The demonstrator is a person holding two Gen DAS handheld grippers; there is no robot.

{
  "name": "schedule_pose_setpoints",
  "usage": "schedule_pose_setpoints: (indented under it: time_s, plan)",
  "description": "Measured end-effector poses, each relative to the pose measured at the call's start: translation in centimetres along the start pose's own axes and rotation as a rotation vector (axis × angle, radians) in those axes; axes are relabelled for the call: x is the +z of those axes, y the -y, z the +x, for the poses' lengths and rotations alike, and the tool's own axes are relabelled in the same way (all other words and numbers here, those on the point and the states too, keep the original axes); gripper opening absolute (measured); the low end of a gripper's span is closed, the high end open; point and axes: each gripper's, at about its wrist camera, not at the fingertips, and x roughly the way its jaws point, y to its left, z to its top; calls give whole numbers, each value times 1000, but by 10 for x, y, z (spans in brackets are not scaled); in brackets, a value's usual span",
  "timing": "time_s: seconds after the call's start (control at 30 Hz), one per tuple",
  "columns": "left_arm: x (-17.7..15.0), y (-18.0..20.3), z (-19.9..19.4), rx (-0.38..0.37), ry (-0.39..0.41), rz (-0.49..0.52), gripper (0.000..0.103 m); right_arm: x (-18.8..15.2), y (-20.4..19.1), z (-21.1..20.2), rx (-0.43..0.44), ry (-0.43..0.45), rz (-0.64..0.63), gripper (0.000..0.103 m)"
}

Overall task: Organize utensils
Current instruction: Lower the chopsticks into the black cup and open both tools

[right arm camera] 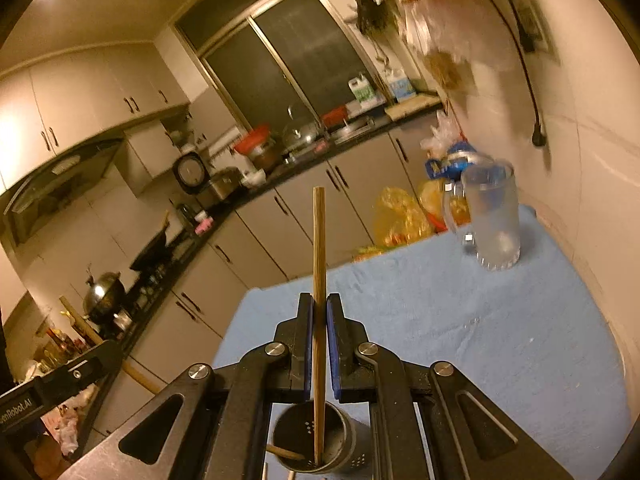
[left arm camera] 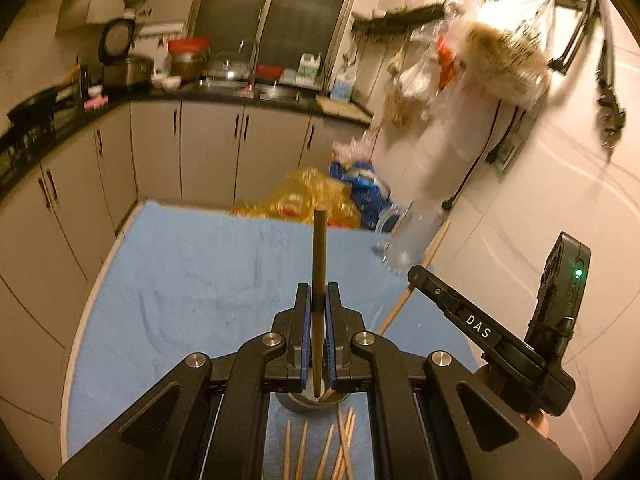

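Two chopsticks held upright over the metal holder, ready to drop in

The left gripper has its jaws pinched tight on a dark chopstick, and the right gripper is clamped the same way on a light chopstick whose lower end already sits inside the metal holder at the near edge of the blue cloth. More loose chopsticks lie just near of the holder. Best to keep each stick vertical, lower until the tip is well below the rim, then let go one at a time so the two tools do not bump. A glass mug stands far right, well apart.
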Motion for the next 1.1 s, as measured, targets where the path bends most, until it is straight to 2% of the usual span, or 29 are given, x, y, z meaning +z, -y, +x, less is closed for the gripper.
schedule_pose_setpoints:
  time_s: [0.2, 0.4, 0.47, 0.5, 0.53, 0.57, 0.7, 0.8, 0.97, 1.1]
  plan:
    - [-11, -15, 35, 15, -62, -26, 6, -27, 9, 34, -15, -100, -4, 7]
    - [-14, -22, 45, 18, -63, -28, 6, -34, 10, 43, -10, -138, -9, 10]
    - [-15, -24, 44, 17, -58, -29, 9, -32, 9, 40, -4, -133, -18, 12]
    - [-15, -26, 42, 12, -57, -36, 14, -31, 9, 37, -4, -126, -20, 13]
    - [-14, -27, 37, 10, -51, -40, 21, -30, 8, 33, -6, -117, -20, 18]
    - [-14, -28, 33, 12, -40, -40, 23, -29, 8, 27, 1, -106, -20, 22]
    - [-16, -27, 8, 13, 11, -30, 26, -29, 4, 3, 6, -71, -32, 25]
    - [-24, -30, -17, 20, 54, -30, 34, -36, 5, -17, 19, -57, -35, 28]
    - [-48, -40, -57, 53, 123, -32, 39, -63, 3, -51, 4, -27, -86, 28]
    - [-77, -57, -80, 70, 148, -61, 41, -91, 1, -65, -11, -44, -112, 30]
